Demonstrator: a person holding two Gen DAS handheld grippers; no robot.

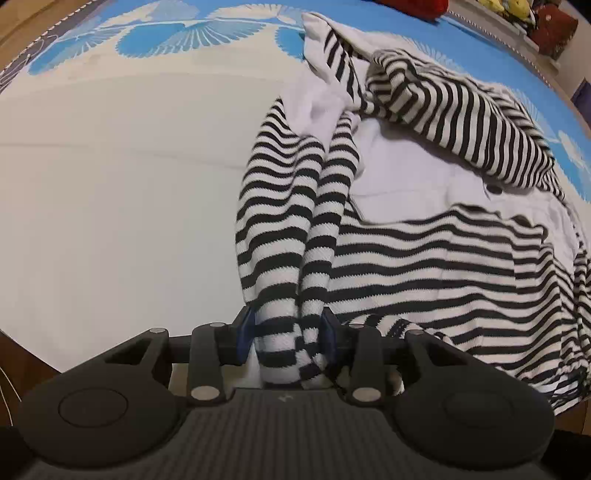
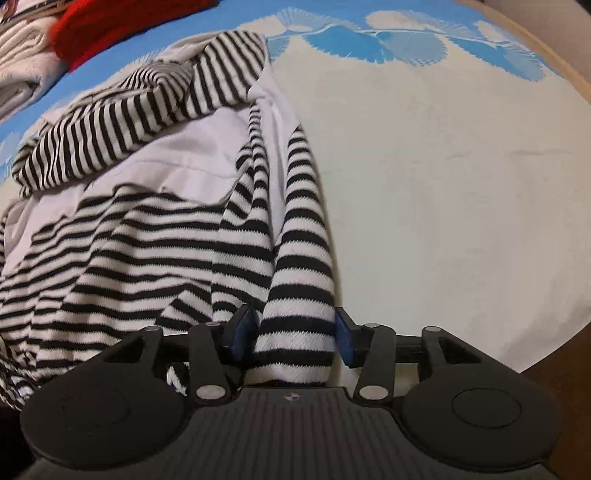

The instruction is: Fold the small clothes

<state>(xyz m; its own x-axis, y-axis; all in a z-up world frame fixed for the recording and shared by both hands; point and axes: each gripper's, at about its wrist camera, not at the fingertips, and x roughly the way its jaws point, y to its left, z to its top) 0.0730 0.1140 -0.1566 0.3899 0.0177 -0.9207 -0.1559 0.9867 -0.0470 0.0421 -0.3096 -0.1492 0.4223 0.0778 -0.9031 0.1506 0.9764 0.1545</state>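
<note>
Striped top (image 1: 424, 254) spread across the bed (image 1: 110, 184), near edge bunched and clamped in left gripper (image 1: 290, 341) and right gripper (image 2: 293, 341), likely for lifting into a fold.

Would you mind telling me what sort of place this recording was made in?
Probably a bedroom at home: the striped garment lies on a cream and blue patterned bedspread, with more clothes, including a red item, piled at its far edge.
</note>
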